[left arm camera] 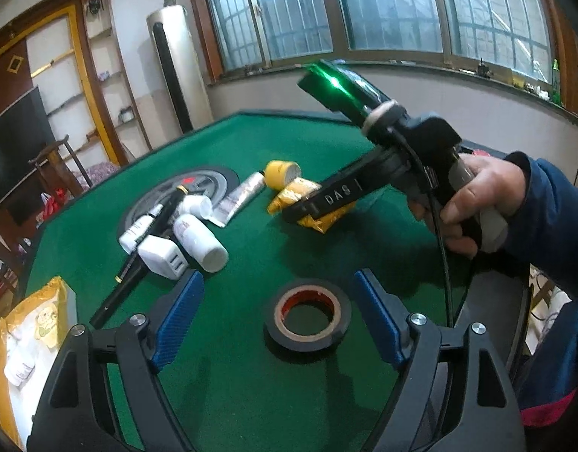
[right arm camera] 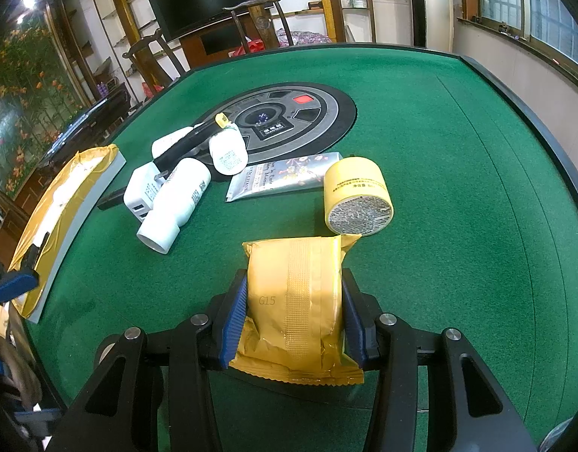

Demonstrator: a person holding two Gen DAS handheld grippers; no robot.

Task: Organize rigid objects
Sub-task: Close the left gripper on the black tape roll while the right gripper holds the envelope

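Note:
A black tape roll (left arm camera: 308, 342) lies flat on the green felt table (left arm camera: 251, 395), between the blue fingers (left arm camera: 183, 312) of my left gripper (left arm camera: 277, 282). That gripper stands open and neither pad touches the roll. My right gripper (right arm camera: 294, 282) is shut on a yellow foil packet (right arm camera: 296, 301), one pad on each side, just above the felt. The left wrist view shows the same right gripper (left arm camera: 308, 207) on the packet (left arm camera: 292, 196), with a person's hand (left arm camera: 473, 203) on its handle.
A yellow jar (right arm camera: 358, 196) lies on its side just beyond the packet. A silver tube (right arm camera: 285, 177), white bottles (right arm camera: 176, 203), a white charger (right arm camera: 142, 192) and a black pen (right arm camera: 187, 143) cluster by the table's centre disc (right arm camera: 289, 113). A gold-lined box (right arm camera: 63, 203) sits at the left edge.

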